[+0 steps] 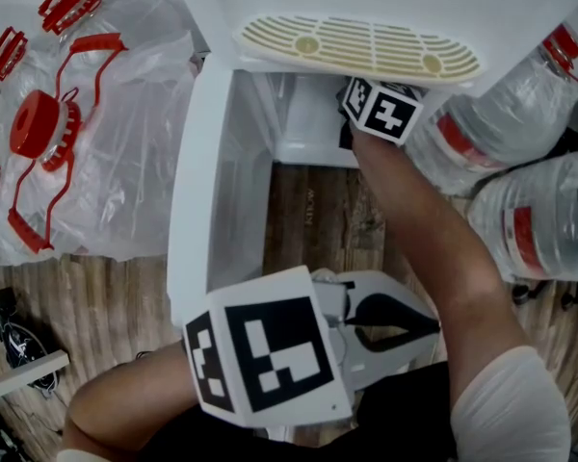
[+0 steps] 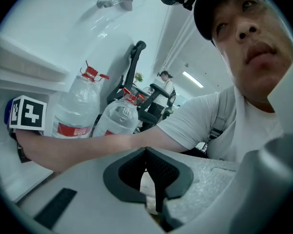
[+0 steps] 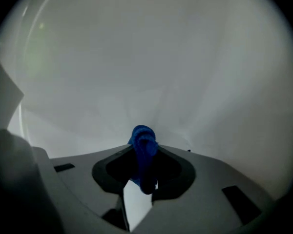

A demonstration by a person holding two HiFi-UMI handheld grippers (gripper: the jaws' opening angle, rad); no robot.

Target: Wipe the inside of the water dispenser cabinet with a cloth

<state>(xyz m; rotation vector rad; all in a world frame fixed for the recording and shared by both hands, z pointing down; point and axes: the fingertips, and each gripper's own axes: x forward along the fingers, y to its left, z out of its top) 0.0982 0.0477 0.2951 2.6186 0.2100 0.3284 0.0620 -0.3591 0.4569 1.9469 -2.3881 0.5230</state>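
The white cabinet (image 1: 197,191) of the water dispenser stands open, with its door swung out to the left under the beige drip tray (image 1: 356,46). My right gripper (image 1: 383,107) reaches into the opening; only its marker cube and my forearm show in the head view. In the right gripper view, that gripper (image 3: 144,165) is shut on a bunched blue cloth (image 3: 143,147), close to the white inner wall (image 3: 146,57). My left gripper (image 1: 433,326) is held low outside the cabinet, shut and empty; in its own view its jaws (image 2: 146,152) are pressed together.
Two full water bottles (image 1: 520,114) (image 1: 549,219) lie right of the cabinet. Empty bottles with red caps in a plastic bag (image 1: 87,133) lie to the left. The floor (image 1: 106,306) is wood plank. An office chair (image 2: 136,72) stands behind the bottles.
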